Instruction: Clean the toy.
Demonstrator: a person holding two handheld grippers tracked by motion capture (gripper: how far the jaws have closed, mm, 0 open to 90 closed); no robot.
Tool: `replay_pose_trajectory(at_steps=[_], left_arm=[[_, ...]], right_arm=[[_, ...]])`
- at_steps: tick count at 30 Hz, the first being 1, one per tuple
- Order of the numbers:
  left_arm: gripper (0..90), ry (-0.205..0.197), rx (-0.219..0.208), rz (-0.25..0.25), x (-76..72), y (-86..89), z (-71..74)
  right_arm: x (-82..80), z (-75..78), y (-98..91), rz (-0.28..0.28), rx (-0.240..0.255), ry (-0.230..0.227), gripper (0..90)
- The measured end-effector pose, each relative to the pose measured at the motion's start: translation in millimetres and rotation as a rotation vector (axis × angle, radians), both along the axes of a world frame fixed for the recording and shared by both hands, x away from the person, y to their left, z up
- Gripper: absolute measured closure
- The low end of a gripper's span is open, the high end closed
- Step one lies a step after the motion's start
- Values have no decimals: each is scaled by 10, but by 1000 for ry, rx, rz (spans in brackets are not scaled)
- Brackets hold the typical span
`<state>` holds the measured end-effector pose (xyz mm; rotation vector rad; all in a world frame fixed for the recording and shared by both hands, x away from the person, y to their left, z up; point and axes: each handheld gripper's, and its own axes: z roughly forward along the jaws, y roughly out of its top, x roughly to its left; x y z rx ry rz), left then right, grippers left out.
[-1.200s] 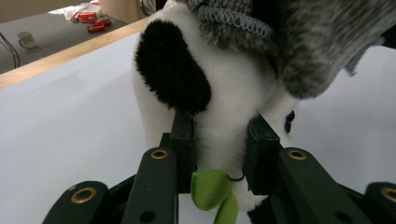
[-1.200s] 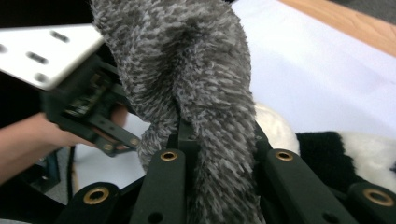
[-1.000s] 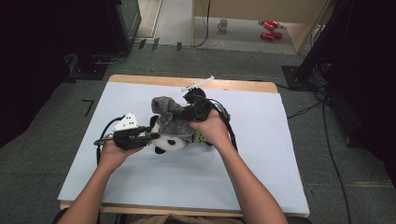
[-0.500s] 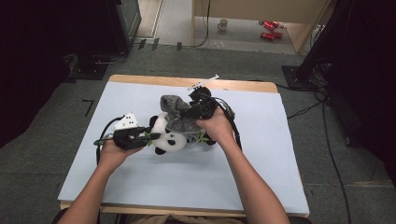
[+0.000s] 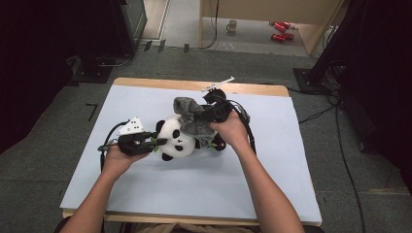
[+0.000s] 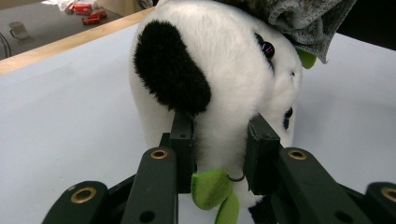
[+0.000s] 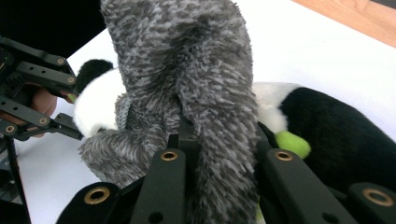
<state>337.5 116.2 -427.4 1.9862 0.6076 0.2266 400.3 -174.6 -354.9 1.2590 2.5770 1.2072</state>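
A black-and-white panda plush (image 5: 176, 138) lies in the middle of the table mat (image 5: 145, 194). My left gripper (image 5: 153, 141) comes in from the left, shut on the panda's head (image 6: 224, 79) just below its black ear; the jaws (image 6: 219, 140) pinch the white fur, and a green felt leaf (image 6: 210, 189) hangs between them. A grey fuzzy cloth (image 5: 190, 119) is draped over the panda's far side. My right gripper (image 5: 204, 116) is shut on a fold of that cloth (image 7: 196, 70), its jaws (image 7: 219, 140) buried in the pile. The panda's black body (image 7: 327, 130) lies behind.
A wooden edge (image 5: 160, 83) borders the mat at the far side, with a white strip (image 5: 217, 85) lying on it. Black cables (image 5: 245, 126) trail beside the right hand. On the floor beyond stand a mug (image 5: 233, 24) and red cans (image 5: 279, 31).
My right gripper has drawn the grey cloth a little to the right, and more of the panda's white face shows. The left gripper has kept its hold in place.
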Motion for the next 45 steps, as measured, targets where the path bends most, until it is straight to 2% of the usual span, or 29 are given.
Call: replay_pose_trajectory(at_steps=[7,13,17,19,27,35,45], left_arm=[[698,15,-1,3,10,15,-7],[698,24,1,4,18,23,-11],[698,31,6,6,25,41,-24],[698,33,2,8,28,40,-24],[698,26,-3,1,25,30,-20],[697,28,-5,2,27,35,-23],[697,36,-4,4,36,46,-30]], right_arm=[[14,28,-111,-21,1,-5,769],[27,36,-271,-65,5,-3,768],[44,17,-398,-107,-23,-1,768],[62,-37,-518,-132,-5,17,769],[67,-106,-655,-150,4,30,769],[56,-90,-719,-152,-7,24,768],[17,-11,-913,-206,-20,8,768]])
